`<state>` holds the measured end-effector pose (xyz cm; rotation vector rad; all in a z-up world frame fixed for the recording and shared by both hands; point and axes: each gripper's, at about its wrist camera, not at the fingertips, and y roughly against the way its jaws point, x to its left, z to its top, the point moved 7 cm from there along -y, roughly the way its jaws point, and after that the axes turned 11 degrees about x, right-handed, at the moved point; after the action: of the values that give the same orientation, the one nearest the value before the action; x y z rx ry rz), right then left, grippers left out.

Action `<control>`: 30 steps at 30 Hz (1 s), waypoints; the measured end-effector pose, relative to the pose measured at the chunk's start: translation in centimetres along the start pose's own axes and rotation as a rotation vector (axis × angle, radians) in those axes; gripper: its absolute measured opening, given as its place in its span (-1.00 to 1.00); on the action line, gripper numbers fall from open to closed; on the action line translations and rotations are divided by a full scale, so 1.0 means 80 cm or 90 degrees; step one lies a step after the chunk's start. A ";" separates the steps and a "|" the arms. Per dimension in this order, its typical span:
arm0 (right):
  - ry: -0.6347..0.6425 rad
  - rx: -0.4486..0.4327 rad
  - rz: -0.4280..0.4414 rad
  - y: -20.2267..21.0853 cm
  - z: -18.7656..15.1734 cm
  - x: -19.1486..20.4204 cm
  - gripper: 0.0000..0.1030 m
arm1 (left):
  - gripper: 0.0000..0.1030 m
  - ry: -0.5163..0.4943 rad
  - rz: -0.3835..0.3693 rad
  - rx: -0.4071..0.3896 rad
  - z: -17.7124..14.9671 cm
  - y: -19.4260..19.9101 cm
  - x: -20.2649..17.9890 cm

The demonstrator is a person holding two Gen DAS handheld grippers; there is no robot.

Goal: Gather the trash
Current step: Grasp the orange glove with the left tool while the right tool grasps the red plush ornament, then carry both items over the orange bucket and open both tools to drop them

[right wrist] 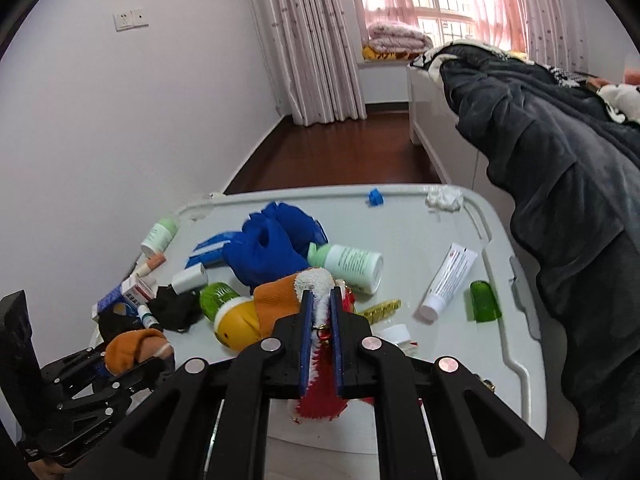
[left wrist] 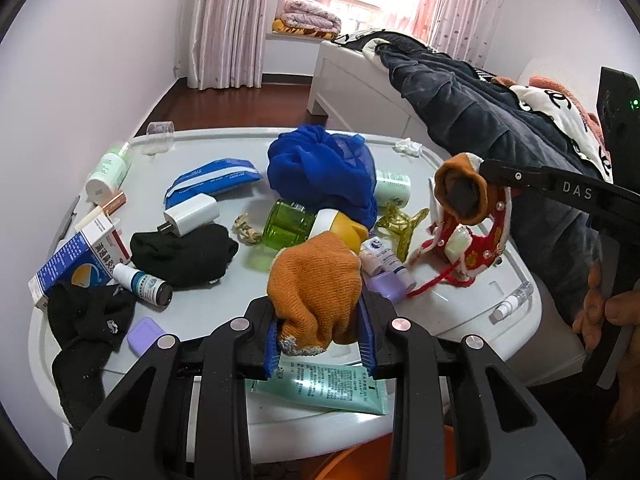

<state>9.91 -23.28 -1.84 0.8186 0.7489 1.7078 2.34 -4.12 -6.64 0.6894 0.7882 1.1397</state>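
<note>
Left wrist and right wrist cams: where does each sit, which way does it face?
Left wrist: on the left hand-held gripper, angled down over the white table toward the window; its fingers clamp an orange sock; the right hand-held gripper and a hand show at right.
Right wrist: on the right hand-held gripper, same heading, shut on a red ornament; the left hand-held gripper shows lower left.
Shared: table, blue cloth, green bottle, curtains.

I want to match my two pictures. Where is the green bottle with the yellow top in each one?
Left wrist view: the green bottle lies mid-table, just beyond the orange sock in the left gripper.
Right wrist view: lower left of centre, left of the right gripper and its red and white cloth.
Shared landmark: the blue mesh cloth behind the bottle.
</note>
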 end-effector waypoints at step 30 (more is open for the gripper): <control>0.058 -0.090 0.104 0.220 -0.086 0.078 -0.84 | -0.43 -0.083 -0.078 0.026 -0.117 0.133 -0.105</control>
<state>-6.49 -22.31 9.43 0.7247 0.6281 1.9315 -12.72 -8.50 -1.59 0.7317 0.7336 0.9605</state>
